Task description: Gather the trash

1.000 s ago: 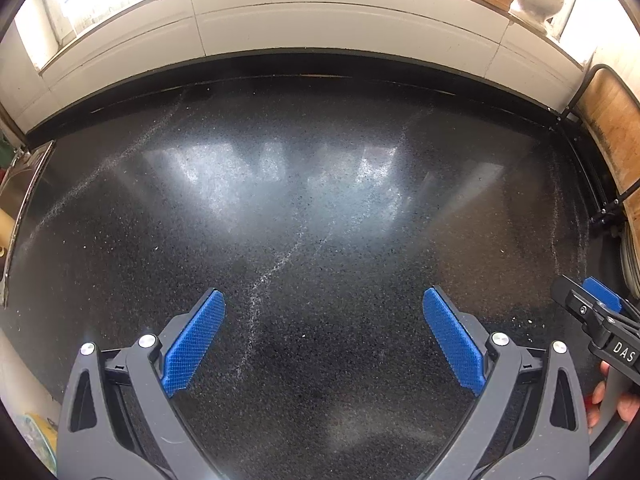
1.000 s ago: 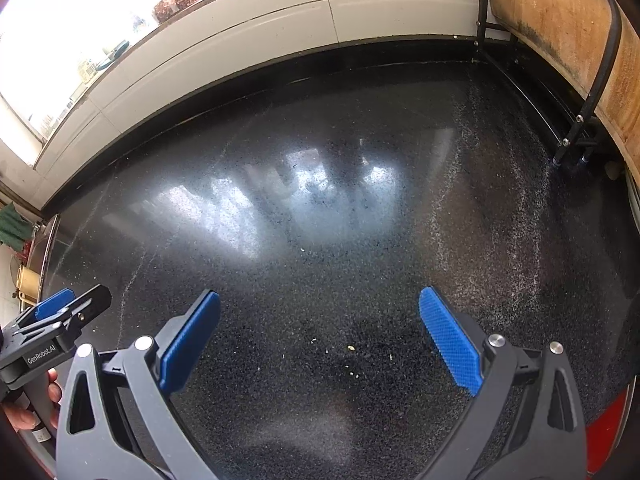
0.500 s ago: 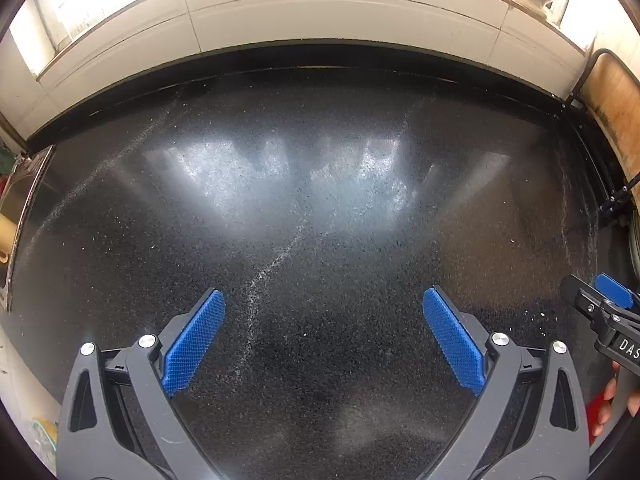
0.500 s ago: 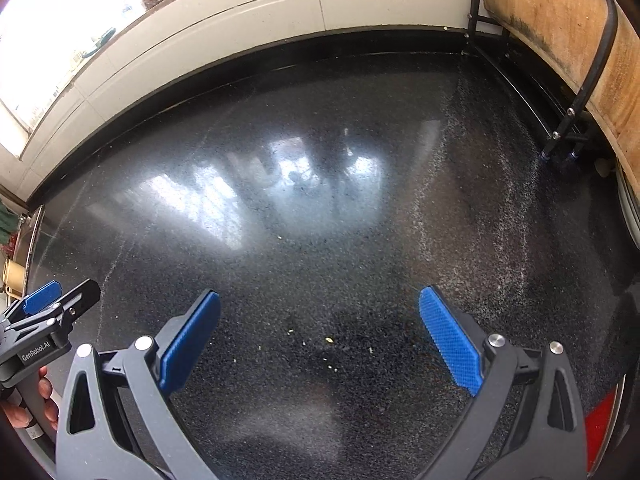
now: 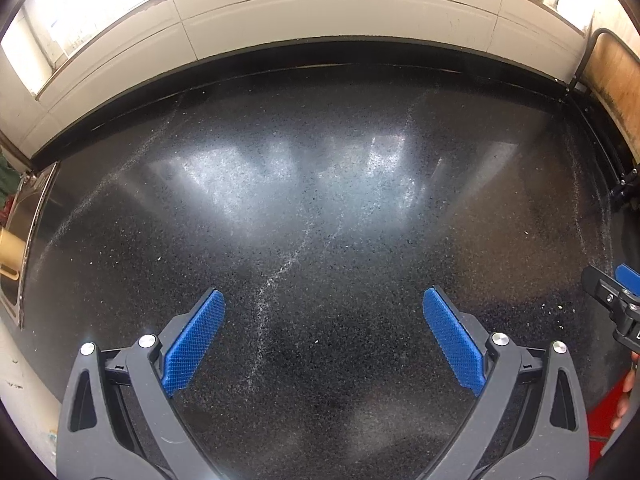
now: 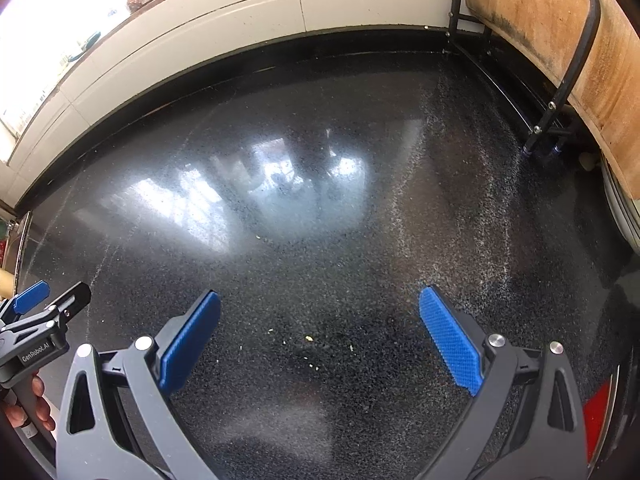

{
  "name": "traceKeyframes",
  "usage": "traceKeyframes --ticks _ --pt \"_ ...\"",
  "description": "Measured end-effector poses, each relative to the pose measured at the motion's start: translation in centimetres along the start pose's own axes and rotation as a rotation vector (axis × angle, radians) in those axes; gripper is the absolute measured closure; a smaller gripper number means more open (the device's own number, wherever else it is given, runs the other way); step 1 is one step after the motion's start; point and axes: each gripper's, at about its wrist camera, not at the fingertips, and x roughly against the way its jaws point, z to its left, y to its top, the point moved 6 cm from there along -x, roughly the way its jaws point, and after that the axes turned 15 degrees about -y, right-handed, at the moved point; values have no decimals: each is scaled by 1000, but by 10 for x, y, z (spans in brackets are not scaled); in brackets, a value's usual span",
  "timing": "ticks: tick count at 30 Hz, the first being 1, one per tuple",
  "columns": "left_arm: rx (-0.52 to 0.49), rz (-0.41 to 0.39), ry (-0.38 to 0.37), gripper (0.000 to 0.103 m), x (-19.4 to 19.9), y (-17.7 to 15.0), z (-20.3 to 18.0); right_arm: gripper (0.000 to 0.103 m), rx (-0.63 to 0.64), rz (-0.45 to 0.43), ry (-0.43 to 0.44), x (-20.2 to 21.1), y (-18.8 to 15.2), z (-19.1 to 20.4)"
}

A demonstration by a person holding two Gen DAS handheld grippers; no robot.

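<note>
Both views look down on a glossy black speckled countertop [image 5: 320,208]. My left gripper [image 5: 324,340] is open above it, nothing between its blue pads. My right gripper [image 6: 320,340] is open too, and empty. A few tiny pale crumbs [image 6: 309,337] lie on the counter between the right gripper's fingers. More small crumbs [image 5: 554,312] are scattered at the right of the left wrist view. No larger piece of trash is in sight. The right gripper [image 5: 616,300] shows at the right edge of the left wrist view, the left gripper [image 6: 36,320] at the left edge of the right one.
A white tiled ledge [image 5: 320,20] runs along the back of the counter under a bright window. A wooden board in a black wire rack [image 6: 560,40] stands at the right. A steel sink edge [image 5: 28,216] is at the left. Something red [image 6: 596,412] lies at the front right.
Both grippers have drawn back slightly and tilted down, so the counter and back ledge have slid lower in view. The crumbs now lie between the right fingers. Both stay open.
</note>
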Motion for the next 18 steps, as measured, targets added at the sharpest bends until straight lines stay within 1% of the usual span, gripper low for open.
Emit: traceKeyframes --ticks 5,18 --pt "29 -1 3 6 0 3 3 7 11 2 -7 0 1 0" --pt "19 19 -32 6 0 -3 -4 7 11 23 -4 -2 -3 0"
